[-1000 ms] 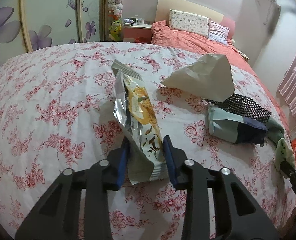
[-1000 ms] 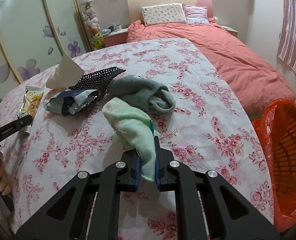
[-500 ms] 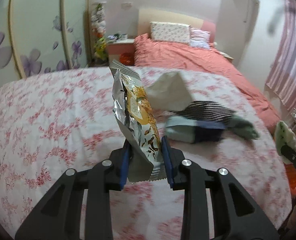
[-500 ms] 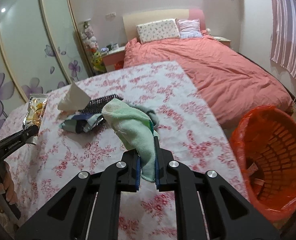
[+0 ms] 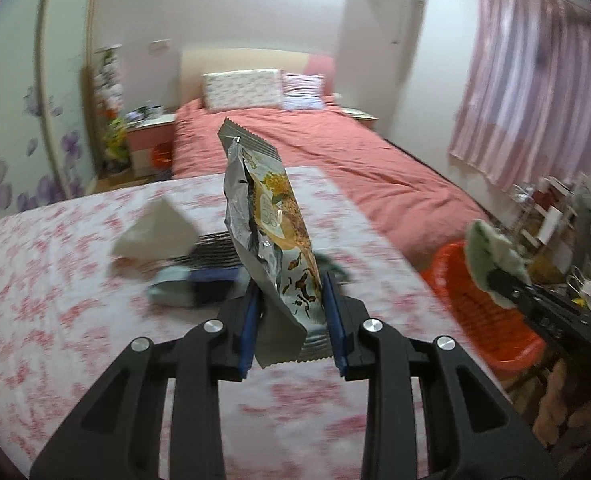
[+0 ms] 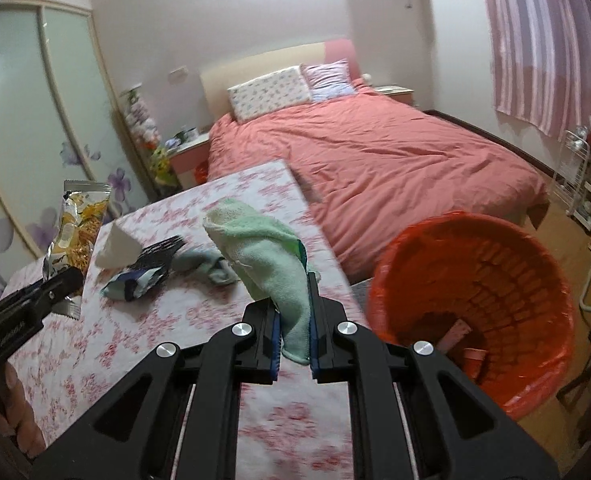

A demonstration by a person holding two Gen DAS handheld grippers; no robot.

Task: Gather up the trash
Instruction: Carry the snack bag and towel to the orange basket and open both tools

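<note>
My left gripper is shut on a silver and yellow snack wrapper, which stands upright above the floral tablecloth. In the right wrist view the same wrapper and the left gripper show at the left edge. Between the blue pads of my right gripper, which is shut, hangs a pale green cloth. The orange trash basket stands on the floor just right of the table, with a few scraps at its bottom. The left wrist view shows that basket behind the right gripper's cloth.
On the table lie a crumpled white paper, a black mesh piece, a blue and teal packet and a grey-green cloth. A bed with a red cover stands behind. Shelving stands at the right.
Both grippers have risen and swung right with their loads. The wrapper has lifted off the table, and the orange basket has come much closer in the right wrist view.
</note>
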